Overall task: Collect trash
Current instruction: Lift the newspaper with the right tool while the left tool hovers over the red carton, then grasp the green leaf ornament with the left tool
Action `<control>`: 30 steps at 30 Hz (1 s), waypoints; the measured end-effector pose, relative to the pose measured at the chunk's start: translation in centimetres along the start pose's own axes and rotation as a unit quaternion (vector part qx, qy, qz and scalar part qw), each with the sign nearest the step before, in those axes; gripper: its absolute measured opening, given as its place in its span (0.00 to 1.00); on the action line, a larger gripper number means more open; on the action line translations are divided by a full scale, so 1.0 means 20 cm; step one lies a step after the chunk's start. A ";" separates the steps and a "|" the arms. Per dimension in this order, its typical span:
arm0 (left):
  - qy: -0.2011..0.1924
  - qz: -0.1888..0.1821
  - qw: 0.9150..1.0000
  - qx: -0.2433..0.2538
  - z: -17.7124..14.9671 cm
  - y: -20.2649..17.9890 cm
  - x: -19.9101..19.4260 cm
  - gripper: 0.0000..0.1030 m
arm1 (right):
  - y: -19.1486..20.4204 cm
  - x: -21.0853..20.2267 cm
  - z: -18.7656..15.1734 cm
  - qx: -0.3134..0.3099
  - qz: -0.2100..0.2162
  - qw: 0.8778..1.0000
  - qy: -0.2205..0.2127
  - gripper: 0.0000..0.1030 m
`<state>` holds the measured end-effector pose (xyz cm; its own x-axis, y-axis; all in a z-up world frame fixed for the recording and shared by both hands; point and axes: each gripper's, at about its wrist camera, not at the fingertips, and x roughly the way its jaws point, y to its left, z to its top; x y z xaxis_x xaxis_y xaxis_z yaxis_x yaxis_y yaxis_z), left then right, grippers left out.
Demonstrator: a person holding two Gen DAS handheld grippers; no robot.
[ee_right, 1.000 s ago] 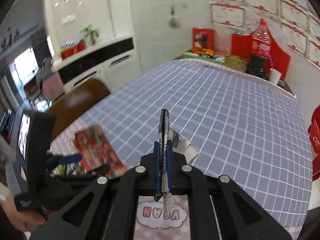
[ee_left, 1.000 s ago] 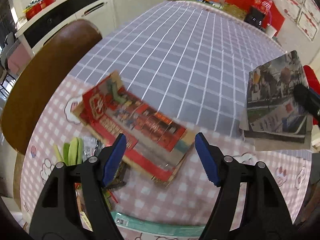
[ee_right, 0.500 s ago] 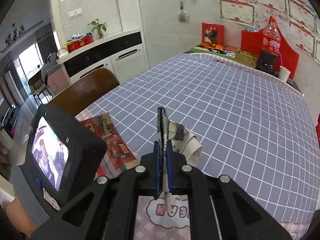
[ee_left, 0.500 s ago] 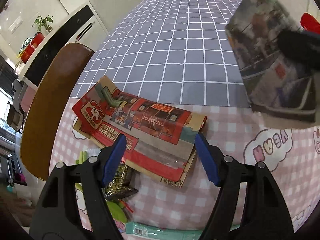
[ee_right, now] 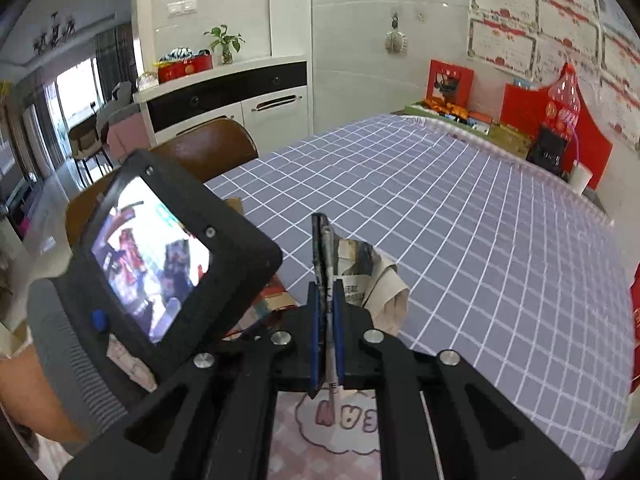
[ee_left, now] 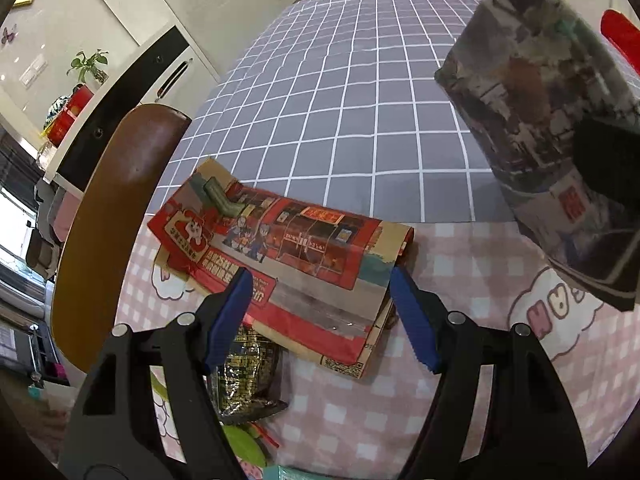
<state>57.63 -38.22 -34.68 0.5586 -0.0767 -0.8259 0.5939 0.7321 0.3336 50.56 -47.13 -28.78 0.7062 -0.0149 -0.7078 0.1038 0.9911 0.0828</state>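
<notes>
A flattened red printed paper bag (ee_left: 288, 256) lies on the table near its left edge. My left gripper (ee_left: 322, 312) is open, its blue pads astride the bag's near edge, just above it. A dark foil wrapper (ee_left: 244, 376) and green scraps (ee_left: 244, 446) lie under the left finger. My right gripper (ee_right: 326, 320) is shut on a folded newspaper (ee_right: 360, 276), held edge-on above the table. The newspaper also shows in the left wrist view (ee_left: 548, 132), lifted at the right.
A brown chair back (ee_left: 116, 216) stands against the table's left edge. The table has a grey checked cloth (ee_left: 360, 92) and a pink one (ee_left: 460, 400). Red boxes and a bottle (ee_right: 560, 120) stand at the far end. The left gripper's screen (ee_right: 160, 264) fills the right view's left.
My left gripper has moved forward and down over the red bag. The right gripper with the newspaper has come closer to the left one.
</notes>
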 end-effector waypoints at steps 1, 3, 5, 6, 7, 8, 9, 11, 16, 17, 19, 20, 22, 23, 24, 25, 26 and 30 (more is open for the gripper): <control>-0.001 0.001 1.000 0.001 0.00 0.00 0.00 0.64 | 0.00 0.00 0.00 0.001 0.000 1.000 0.000 0.07; 0.011 -0.010 1.000 0.000 -0.01 0.01 0.02 0.33 | 0.00 0.01 0.00 0.002 0.002 1.000 0.001 0.07; 0.020 -0.009 1.000 -0.006 -0.02 0.02 0.03 0.24 | 0.02 0.01 0.00 -0.002 0.003 1.000 0.003 0.06; 0.022 -0.013 1.000 -0.014 -0.03 0.04 0.04 0.17 | 0.02 0.02 0.00 -0.003 0.004 1.000 0.004 0.06; 0.024 -0.017 0.999 -0.027 -0.03 0.07 0.04 0.14 | 0.02 0.02 0.00 -0.002 0.004 1.000 0.004 0.06; 0.021 -0.018 0.999 -0.038 -0.03 0.10 0.03 0.09 | 0.02 0.02 0.01 0.000 0.004 1.000 0.004 0.06; 0.014 -0.024 0.998 -0.056 -0.04 0.14 0.02 0.07 | 0.01 0.02 0.01 0.004 0.006 1.000 0.004 0.07; 0.010 -0.054 0.993 -0.102 -0.04 0.22 0.00 0.07 | 0.01 0.02 0.01 0.006 0.006 1.000 0.004 0.07; 0.018 -0.152 0.950 -0.273 -0.13 0.49 0.01 0.08 | 0.02 0.03 0.02 0.009 0.010 1.000 0.006 0.07; 0.027 -0.162 0.939 -0.303 -0.17 0.54 0.01 0.08 | 0.02 0.03 0.02 0.010 0.011 1.000 0.007 0.07; 0.034 -0.175 0.926 -0.332 -0.22 0.58 -0.01 0.15 | 0.02 0.03 0.02 0.013 0.012 1.000 0.007 0.07; 0.036 -0.170 0.924 -0.340 -0.26 0.59 -0.03 0.33 | 0.03 0.03 0.02 0.012 0.011 1.000 0.008 0.07; 0.027 -0.151 0.926 -0.343 -0.30 0.61 -0.07 0.63 | 0.04 0.02 0.02 0.011 0.011 1.000 0.006 0.07; 0.021 -0.140 0.930 -0.339 -0.33 0.63 -0.10 0.63 | 0.04 0.01 0.03 0.011 0.014 1.000 0.004 0.07; 0.027 -0.132 0.934 -0.331 -0.36 0.64 -0.10 0.63 | 0.05 0.01 0.03 0.011 0.015 1.000 0.004 0.07; 0.038 -0.124 0.936 -0.327 -0.40 0.64 -0.10 0.63 | 0.06 0.01 0.04 0.009 0.016 1.000 0.005 0.07; 0.043 -0.123 0.935 -0.330 -0.43 0.67 -0.10 0.63 | 0.07 0.01 0.04 0.008 0.017 1.000 0.004 0.07; 0.073 -0.118 0.926 -0.352 -0.55 0.71 -0.06 0.63 | 0.11 0.02 0.04 0.001 0.022 1.000 0.005 0.07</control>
<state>59.01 -20.30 -34.02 0.3460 -0.2362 -0.9080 0.1368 0.9702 -0.2002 51.62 -45.12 -28.27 0.7027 0.0298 -0.7108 0.0744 0.9906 0.1151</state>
